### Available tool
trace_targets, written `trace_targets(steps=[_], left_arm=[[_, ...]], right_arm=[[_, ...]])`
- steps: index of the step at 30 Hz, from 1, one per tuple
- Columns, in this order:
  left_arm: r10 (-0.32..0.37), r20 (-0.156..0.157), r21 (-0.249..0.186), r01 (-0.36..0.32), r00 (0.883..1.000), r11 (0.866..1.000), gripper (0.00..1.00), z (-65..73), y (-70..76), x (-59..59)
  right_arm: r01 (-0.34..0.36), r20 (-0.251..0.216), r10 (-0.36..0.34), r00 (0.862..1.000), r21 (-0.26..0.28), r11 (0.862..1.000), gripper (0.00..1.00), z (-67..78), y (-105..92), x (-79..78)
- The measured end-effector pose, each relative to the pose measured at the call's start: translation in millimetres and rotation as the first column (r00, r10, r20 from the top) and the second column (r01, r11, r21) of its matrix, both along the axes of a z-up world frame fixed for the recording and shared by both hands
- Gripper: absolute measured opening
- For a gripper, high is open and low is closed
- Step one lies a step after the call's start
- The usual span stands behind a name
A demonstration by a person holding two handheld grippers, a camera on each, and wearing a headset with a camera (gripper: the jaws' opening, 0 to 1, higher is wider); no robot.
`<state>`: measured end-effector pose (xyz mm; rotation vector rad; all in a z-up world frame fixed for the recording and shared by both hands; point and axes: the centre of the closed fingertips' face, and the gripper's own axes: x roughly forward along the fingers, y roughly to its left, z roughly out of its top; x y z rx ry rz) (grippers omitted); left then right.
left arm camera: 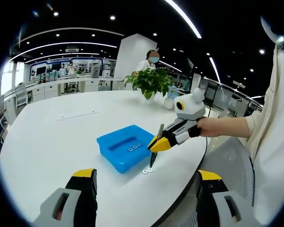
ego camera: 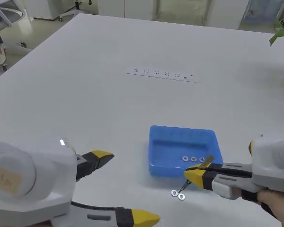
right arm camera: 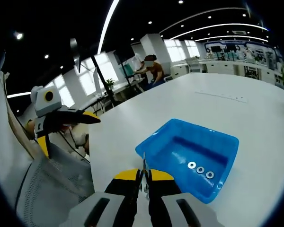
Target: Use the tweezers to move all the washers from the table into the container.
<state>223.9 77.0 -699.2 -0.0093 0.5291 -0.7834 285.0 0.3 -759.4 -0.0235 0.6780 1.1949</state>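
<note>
A blue container sits on the white table with three washers in it, which the right gripper view shows as well. Two more washers lie on the table just in front of it. My right gripper is shut on the tweezers, whose tips hang just above those two washers. In the right gripper view the tweezers stick out between the shut jaws. My left gripper stands open at the lower left, holding nothing, about a hand's width from the container.
A white power strip lies further back on the table. A potted plant stands at the far side, with a person behind it. Office chairs stand beyond the table's left edge.
</note>
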Motion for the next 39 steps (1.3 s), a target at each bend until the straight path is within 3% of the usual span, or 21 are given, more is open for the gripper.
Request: trace_targets(steps=[7, 19, 25, 31, 37, 39], left_arm=[[0.011, 0.001, 0.000, -0.011, 1.000, 1.000, 0.88, 0.4, 2.7, 0.3], [0.006, -0.003, 0.006, -0.006, 1.000, 1.000, 0.88, -0.4, 2.6, 0.1], [0.005, -0.001, 0.007, -0.005, 1.000, 1.000, 0.87, 0.0, 2.2, 0.8], [0.000, -0.002, 0.009, 0.000, 1.000, 1.000, 0.87, -0.8, 0.9, 0.6], [-0.004, -0.002, 0.006, 0.004, 1.000, 1.000, 0.87, -0.2, -1.3, 0.5], [-0.006, 0.000, 0.004, 0.006, 1.000, 1.000, 0.87, -0.2, -1.8, 0.3]], right_arm=[[-0.021, 0.009, 0.021, 1.000, -0.036, 0.999, 0.03, -9.9, -1.5, 0.4], [-0.039, 0.000, 0.039, 0.999, -0.058, 0.998, 0.03, -12.6, -0.7, -0.1], [-0.068, 0.026, 0.071, 0.997, -0.097, 0.993, 0.03, -16.9, 0.7, -4.9], [-0.125, 0.093, 0.138, 0.986, -0.130, 0.984, 0.03, -16.0, 4.7, -14.5], [-0.172, 0.218, 0.211, 0.953, -0.185, 0.968, 0.03, -17.0, 9.2, -22.2], [-0.175, 0.223, 0.211, 0.952, -0.169, 0.970, 0.03, -17.2, 11.4, -25.7]])
